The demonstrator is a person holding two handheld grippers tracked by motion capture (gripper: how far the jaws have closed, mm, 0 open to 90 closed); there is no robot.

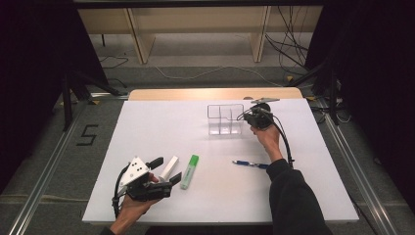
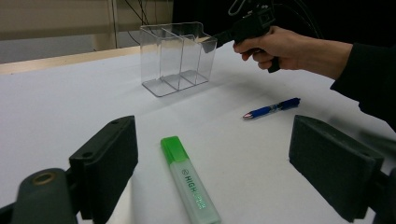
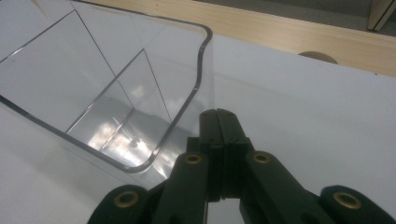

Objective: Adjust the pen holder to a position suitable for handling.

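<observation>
A clear plastic organizer (image 1: pixel 225 119) (image 2: pixel 177 56) (image 3: pixel 93 93) with three compartments stands upright at the back middle of the white table (image 1: pixel 147 127). My right gripper (image 1: pixel 241 116) (image 2: pixel 210 39) (image 3: pixel 219 114) is shut with nothing between its jaws, its tip at the outer side of the organizer's right wall near the top rim. My left gripper (image 1: pixel 169 168) (image 2: pixel 212 140) rests open near the front left. A green highlighter (image 1: pixel 190 171) (image 2: pixel 189 179) lies on the table just ahead of and between its jaws, untouched. A blue pen (image 1: pixel 250 164) (image 2: pixel 271 108) lies under my right forearm.
A white bar shows between the left jaws in the high view; I cannot tell whether it belongs to the gripper. A wooden strip (image 1: pixel 215 93) borders the table's far edge. Beyond it are cables on the floor and wooden furniture legs.
</observation>
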